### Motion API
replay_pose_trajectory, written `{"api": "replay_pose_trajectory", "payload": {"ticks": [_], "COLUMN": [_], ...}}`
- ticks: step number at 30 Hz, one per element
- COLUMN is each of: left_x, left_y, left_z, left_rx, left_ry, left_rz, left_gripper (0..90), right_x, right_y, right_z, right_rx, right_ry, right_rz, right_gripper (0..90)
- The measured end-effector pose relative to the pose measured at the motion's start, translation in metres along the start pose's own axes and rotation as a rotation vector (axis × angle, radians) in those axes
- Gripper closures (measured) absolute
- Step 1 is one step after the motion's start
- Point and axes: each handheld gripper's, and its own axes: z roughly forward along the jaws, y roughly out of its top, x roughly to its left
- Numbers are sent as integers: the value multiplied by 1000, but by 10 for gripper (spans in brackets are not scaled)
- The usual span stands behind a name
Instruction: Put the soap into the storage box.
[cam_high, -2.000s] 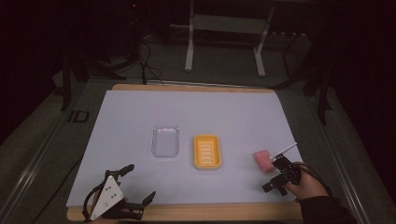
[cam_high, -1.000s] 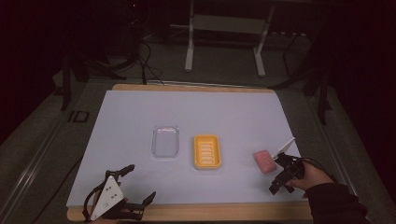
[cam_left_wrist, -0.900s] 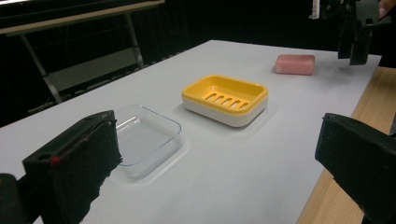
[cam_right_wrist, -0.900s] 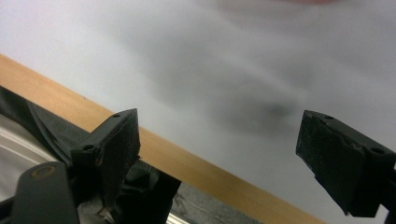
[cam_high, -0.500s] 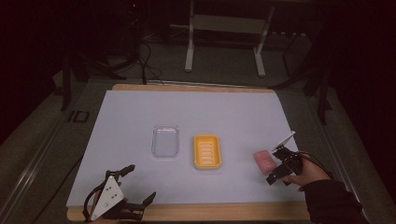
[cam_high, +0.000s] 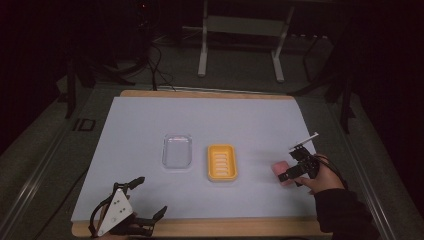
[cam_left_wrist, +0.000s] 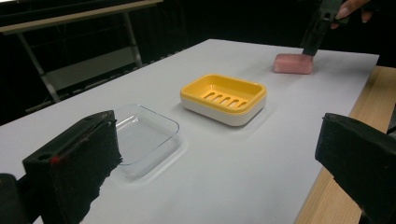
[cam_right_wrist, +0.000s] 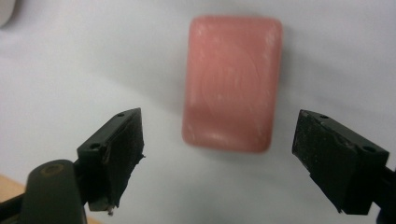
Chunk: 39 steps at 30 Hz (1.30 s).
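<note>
A pink bar of soap (cam_high: 280, 169) (cam_left_wrist: 293, 64) (cam_right_wrist: 232, 84) lies flat on the white sheet, right of a yellow slotted soap dish (cam_high: 222, 147) (cam_left_wrist: 224, 80). My right gripper (cam_high: 287, 174) (cam_left_wrist: 312, 45) (cam_right_wrist: 224, 133) hovers just over the soap's near end and points down at it. Its jaws have just been closing a little but stand open, wider than the bar, with the pads off it. My left gripper (cam_high: 151, 196) (cam_left_wrist: 219, 154) rests open at the table's front left edge with nothing between its jaws.
A clear plastic tray (cam_high: 177, 150) (cam_left_wrist: 144, 135) lies left of the yellow dish. The white sheet (cam_high: 240, 115) covers a wooden tabletop whose edge (cam_high: 225, 227) shows at the front. A metal stand (cam_high: 240, 25) is on the floor beyond the table.
My right hand has shifted slightly away from the table's front edge, bringing its gripper over the soap. The soap, both dishes and the left gripper have stayed put.
</note>
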Motion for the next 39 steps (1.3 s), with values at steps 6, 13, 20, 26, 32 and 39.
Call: {"api": "replay_pose_trajectory", "payload": {"ticks": [6, 13, 20, 26, 32, 39], "left_x": [0, 0, 0, 0, 0, -1], "left_y": [0, 0, 0, 0, 0, 0], "left_z": [0, 0, 0, 0, 0, 0], "left_rx": [0, 1, 3, 2, 2, 6], "left_ry": [-1, -3, -3, -2, -3, -4], "left_rz": [0, 3, 5, 4, 3, 8], "left_gripper": [3, 3, 3, 3, 3, 3], "right_x": [1, -2, -7, -6, -3, 5], "right_y": [6, 8, 8, 8, 9, 9], "right_z": [2, 14, 26, 34, 39, 40], "right_rx": [-79, -86, -62, -37, -24, -13], "right_ry": [-31, -38, -12, -20, -61, -119], "right_rz": [3, 14, 6, 5, -7, -35], "right_gripper": [193, 221, 243, 266, 314, 362]}}
